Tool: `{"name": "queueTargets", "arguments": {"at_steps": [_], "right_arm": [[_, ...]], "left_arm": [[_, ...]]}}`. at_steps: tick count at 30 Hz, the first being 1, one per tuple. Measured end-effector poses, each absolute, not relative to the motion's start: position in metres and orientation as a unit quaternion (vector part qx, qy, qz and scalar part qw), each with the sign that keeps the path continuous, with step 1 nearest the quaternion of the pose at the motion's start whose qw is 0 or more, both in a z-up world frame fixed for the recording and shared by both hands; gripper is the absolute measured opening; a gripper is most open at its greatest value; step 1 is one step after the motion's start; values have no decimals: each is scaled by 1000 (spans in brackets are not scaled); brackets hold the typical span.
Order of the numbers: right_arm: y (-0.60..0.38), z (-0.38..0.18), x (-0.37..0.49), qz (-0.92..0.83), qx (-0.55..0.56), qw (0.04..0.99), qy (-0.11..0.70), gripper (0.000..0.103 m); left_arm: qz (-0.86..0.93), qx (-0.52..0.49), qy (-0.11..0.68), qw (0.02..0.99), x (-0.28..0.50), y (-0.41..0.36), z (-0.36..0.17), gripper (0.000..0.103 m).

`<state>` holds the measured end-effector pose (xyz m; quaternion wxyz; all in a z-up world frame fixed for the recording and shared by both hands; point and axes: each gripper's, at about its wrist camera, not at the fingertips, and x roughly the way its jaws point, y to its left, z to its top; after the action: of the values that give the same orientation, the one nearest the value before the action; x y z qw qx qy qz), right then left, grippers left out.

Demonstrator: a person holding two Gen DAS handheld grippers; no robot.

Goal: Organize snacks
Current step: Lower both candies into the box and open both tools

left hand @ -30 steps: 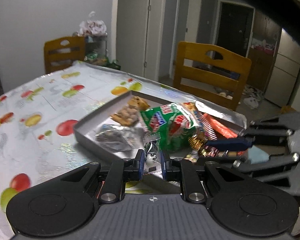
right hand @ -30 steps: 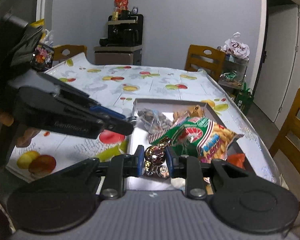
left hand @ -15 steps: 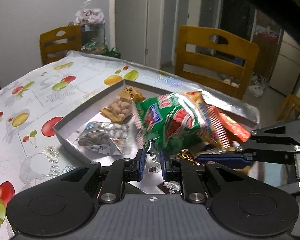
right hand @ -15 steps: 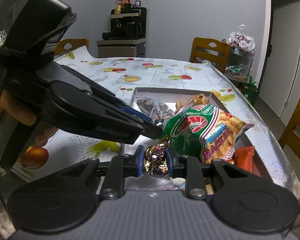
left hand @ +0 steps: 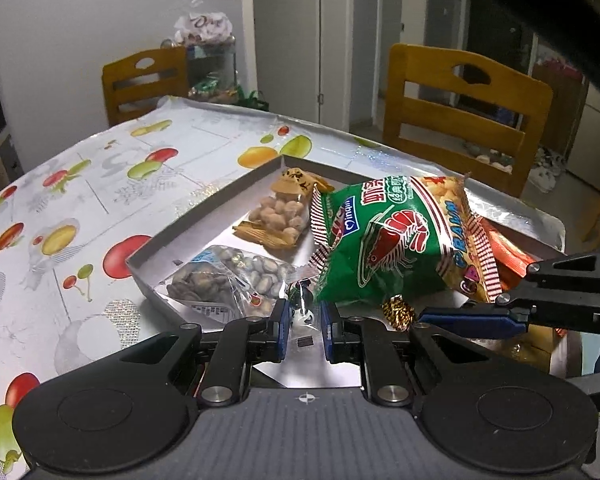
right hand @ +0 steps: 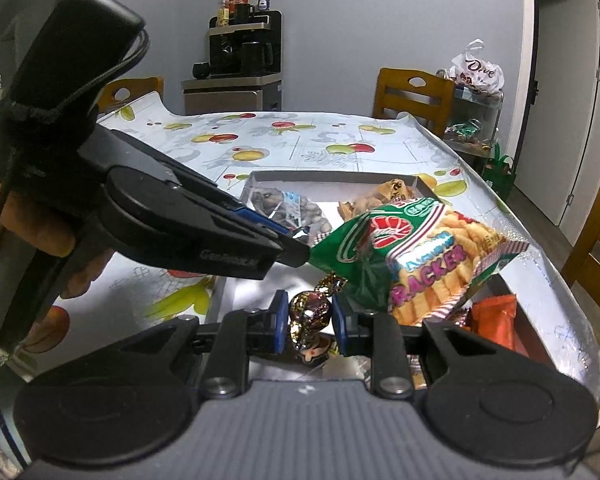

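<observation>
My left gripper (left hand: 304,330) is shut on the corner of a green prawn cracker bag (left hand: 396,244) and holds it above the grey tray (left hand: 204,216). The bag also shows in the right wrist view (right hand: 412,252), with the left gripper (right hand: 300,254) clamped on its corner. My right gripper (right hand: 310,326) is shut on a foil-wrapped candy (right hand: 310,312) over the tray's near end; its fingers (left hand: 468,320) show in the left wrist view next to the candy's gold twist (left hand: 398,310).
The tray holds a nut packet (left hand: 284,212), a seed packet (left hand: 224,280) and an orange packet (right hand: 496,320). The fruit-print tablecloth (left hand: 80,208) covers the table. Wooden chairs (left hand: 460,120) stand around it. A coffee machine cabinet (right hand: 240,72) stands by the far wall.
The left gripper has lifted the green cracker bag higher off the tray and come closer. The right gripper still holds the foil candy, and has shifted slightly.
</observation>
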<state>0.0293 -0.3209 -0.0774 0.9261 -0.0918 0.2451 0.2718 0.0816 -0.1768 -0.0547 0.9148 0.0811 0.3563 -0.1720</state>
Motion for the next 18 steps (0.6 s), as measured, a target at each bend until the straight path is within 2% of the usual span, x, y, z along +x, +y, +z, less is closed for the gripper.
{"name": "queueTargets", "arguments": {"at_steps": [18], "right_arm": [[-315, -83, 27, 278, -115, 920, 253, 23]], "left_arm": [[-191, 71, 364, 909, 72, -177, -57, 19]]}}
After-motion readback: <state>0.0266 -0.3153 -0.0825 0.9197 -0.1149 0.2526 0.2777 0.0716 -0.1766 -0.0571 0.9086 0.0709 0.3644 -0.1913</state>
